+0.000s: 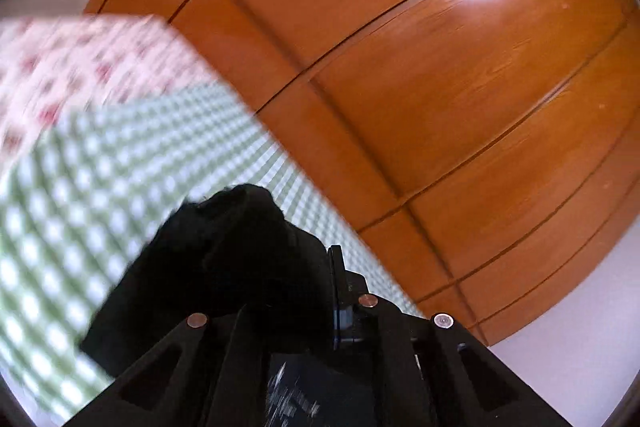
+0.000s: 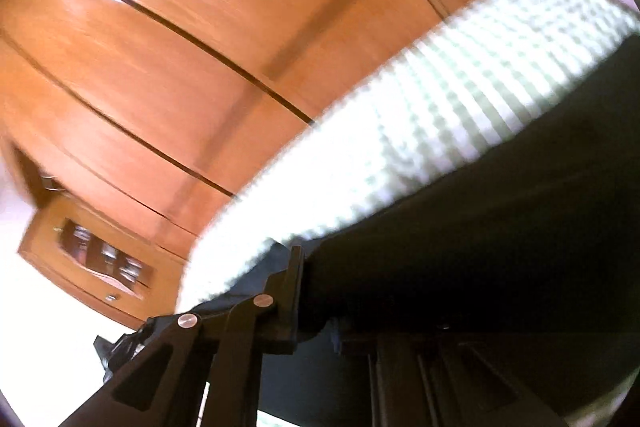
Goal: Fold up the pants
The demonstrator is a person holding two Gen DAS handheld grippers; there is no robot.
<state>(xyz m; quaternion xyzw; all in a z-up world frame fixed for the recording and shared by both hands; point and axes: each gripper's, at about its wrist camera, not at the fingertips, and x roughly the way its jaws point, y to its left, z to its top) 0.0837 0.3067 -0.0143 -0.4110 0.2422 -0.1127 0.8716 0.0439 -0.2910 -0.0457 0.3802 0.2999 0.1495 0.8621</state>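
The black pants (image 1: pixel 224 259) bunch between the fingers of my left gripper (image 1: pixel 316 291), which is shut on the fabric and holds it above the green-and-white checked sheet (image 1: pixel 100 187). In the right wrist view the pants (image 2: pixel 500 227) spread as a wide dark sheet from my right gripper (image 2: pixel 316 299) toward the right edge. The right gripper is shut on that fabric, which hides its right finger. Both views are blurred by motion.
A glossy orange wooden wardrobe (image 1: pixel 420 67) fills the background in both views, also in the right wrist view (image 2: pixel 160 47). A pink floral pillow (image 1: pixel 72 67) lies at the far left of the bed. A small wooden cabinet with a glass front (image 2: pixel 96 259) stands at lower left.
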